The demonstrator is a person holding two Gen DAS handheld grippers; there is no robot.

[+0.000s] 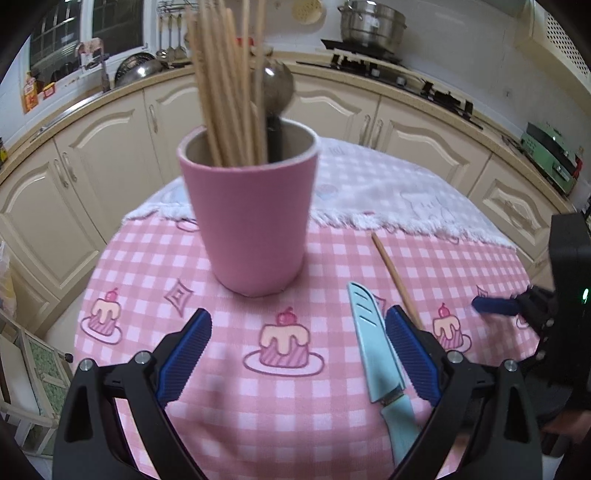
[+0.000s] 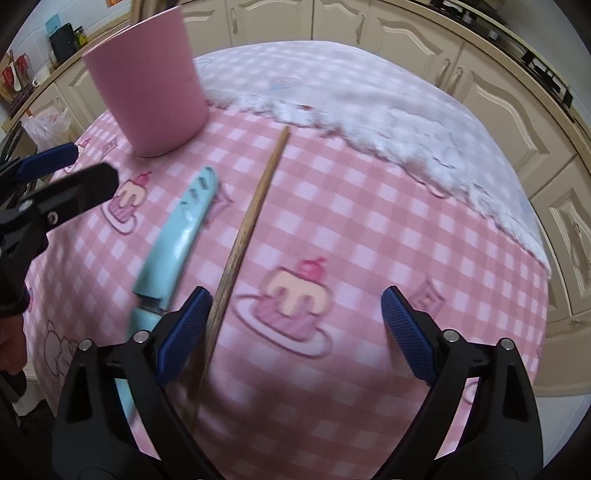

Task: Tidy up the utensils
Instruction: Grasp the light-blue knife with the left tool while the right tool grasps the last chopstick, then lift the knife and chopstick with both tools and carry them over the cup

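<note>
A pink cup point(image 1: 255, 218) stands on the pink checked tablecloth point(image 1: 229, 391) and holds several wooden chopsticks point(image 1: 225, 85) and a metal ladle point(image 1: 277, 88). A light blue knife point(image 1: 373, 347) and a single wooden chopstick point(image 1: 397, 278) lie to its right. My left gripper point(image 1: 297, 350) is open and empty, in front of the cup, its right finger beside the knife blade. My right gripper point(image 2: 295, 328) is open and empty above the cloth, with the chopstick point(image 2: 251, 218) beside its left finger; the knife point(image 2: 177, 236) and cup point(image 2: 147, 81) lie to its left.
A white fringed cloth point(image 1: 399, 195) covers the table's far part. Cream kitchen cabinets point(image 1: 74, 184) and a counter with a stove and steel pot point(image 1: 371, 24) curve behind the table. The right gripper's body point(image 1: 565, 302) shows at the right edge of the left wrist view.
</note>
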